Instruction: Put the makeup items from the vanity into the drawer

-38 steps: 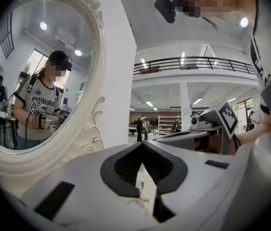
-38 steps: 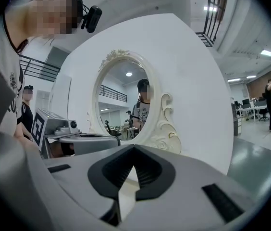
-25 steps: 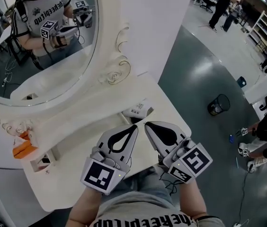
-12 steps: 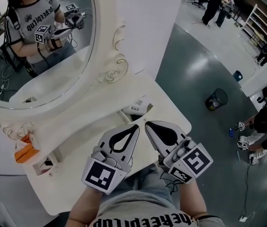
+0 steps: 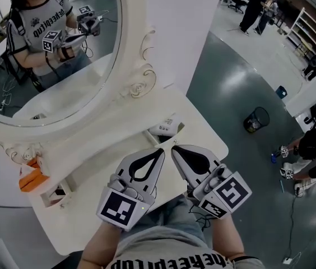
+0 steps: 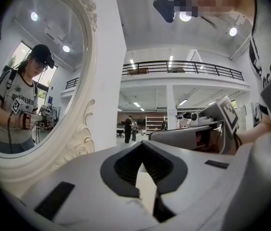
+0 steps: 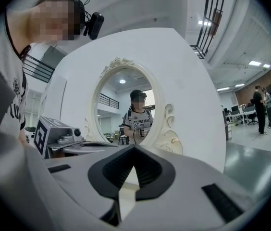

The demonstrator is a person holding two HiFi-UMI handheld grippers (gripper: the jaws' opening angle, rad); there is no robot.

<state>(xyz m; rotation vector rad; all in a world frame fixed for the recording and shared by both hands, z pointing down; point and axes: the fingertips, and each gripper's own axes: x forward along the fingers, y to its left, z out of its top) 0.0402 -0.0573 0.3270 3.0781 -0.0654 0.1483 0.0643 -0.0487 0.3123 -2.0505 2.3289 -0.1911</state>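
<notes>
Left gripper (image 5: 160,149): fingers pinched together, nothing in them.
Right gripper (image 5: 173,147): same deal, closed and empty.
White makeup box (image 5: 166,127): sits on the desk (image 5: 203,136), just past both tips.
Orange item (image 5: 29,178): way off left, well apart.

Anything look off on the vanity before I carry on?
Nothing looks spilled, broken or askew. An orange item lies at the left end of the vanity top, and a printed white box towards its right, below the mirror. The left gripper and right gripper are shut and empty above the near edge.
</notes>
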